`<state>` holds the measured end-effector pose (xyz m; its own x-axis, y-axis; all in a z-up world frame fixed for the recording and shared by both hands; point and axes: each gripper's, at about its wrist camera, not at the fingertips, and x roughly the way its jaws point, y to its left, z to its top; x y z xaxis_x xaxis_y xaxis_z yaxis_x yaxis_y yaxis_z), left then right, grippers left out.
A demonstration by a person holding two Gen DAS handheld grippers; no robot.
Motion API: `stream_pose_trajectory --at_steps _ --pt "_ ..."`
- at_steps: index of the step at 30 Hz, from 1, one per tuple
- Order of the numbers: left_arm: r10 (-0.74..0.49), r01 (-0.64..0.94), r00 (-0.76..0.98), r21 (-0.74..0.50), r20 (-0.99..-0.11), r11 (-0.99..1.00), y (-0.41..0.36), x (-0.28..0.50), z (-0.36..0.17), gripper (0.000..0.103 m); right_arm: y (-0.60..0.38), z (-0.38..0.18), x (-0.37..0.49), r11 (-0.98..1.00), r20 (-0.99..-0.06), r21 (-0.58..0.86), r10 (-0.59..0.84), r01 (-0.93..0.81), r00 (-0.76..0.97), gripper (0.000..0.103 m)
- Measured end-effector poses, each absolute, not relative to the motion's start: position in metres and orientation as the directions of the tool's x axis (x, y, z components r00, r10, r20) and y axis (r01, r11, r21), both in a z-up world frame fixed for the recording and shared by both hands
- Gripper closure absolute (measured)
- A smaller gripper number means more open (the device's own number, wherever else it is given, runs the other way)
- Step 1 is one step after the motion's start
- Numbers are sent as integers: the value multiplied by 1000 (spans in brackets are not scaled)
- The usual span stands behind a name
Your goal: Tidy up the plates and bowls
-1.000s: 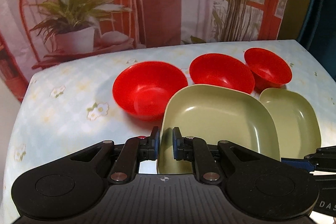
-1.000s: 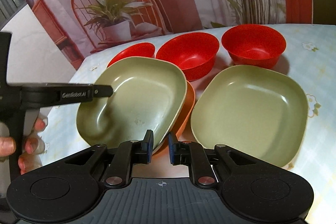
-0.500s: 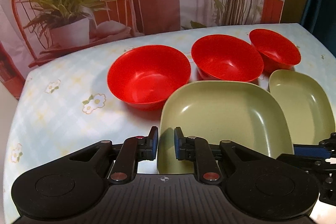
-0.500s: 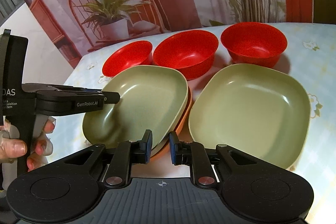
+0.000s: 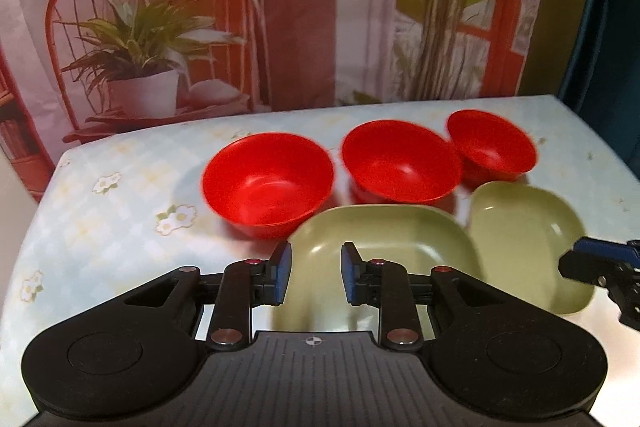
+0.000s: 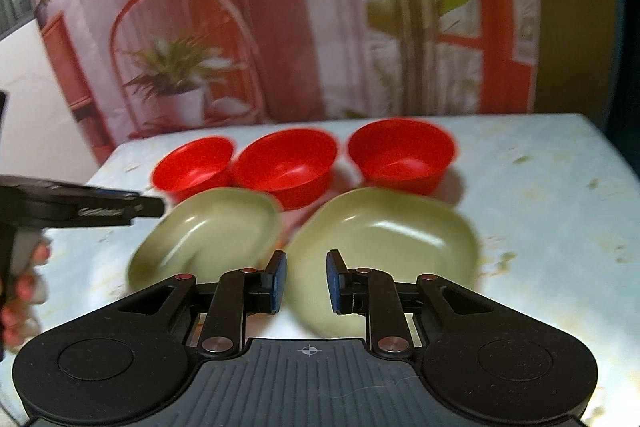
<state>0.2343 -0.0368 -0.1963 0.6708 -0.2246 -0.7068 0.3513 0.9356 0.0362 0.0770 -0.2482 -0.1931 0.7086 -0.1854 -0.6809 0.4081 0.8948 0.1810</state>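
Note:
Three red bowls stand in a row at the back of the table: left (image 5: 267,183), middle (image 5: 400,166), right (image 5: 491,146). Two olive-green square plates lie in front of them: the left plate (image 5: 384,247) (image 6: 208,235) and the right plate (image 5: 524,243) (image 6: 384,247). My left gripper (image 5: 313,278) is open and empty, just behind the left plate's near rim. My right gripper (image 6: 306,282) is open and empty, above the near left edge of the right plate. An orange plate seen earlier under the left plate is hidden.
The table (image 5: 100,211) has a pale blue floral cloth. A printed backdrop (image 5: 160,27) with a chair and plants hangs behind it. The table's left edge and far right corner are near the dishes. The other gripper shows at each view's side.
Both grippers opened, let go of the left green plate, and pulled back and up. The plate now lies flat on the table. Both views are blurred by motion.

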Motion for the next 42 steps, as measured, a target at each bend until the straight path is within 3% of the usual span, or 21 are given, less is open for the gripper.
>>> stream_pose_trajectory --at_steps 14,21,26,42 --pt "-218 369 660 57 -719 928 -77 221 -199 74 -295 -215 38 831 -678 58 -374 554 632 83" --pt "-203 380 661 90 -722 920 -83 221 -197 74 -305 -231 33 822 -701 89 -351 563 622 83" --pt "-201 392 658 102 -726 914 -91 220 -198 74 -306 -238 30 822 -708 138 -309 553 635 95" --pt "-229 444 636 107 -737 889 -114 211 -200 74 -319 -246 20 793 -710 215 -274 570 649 96"
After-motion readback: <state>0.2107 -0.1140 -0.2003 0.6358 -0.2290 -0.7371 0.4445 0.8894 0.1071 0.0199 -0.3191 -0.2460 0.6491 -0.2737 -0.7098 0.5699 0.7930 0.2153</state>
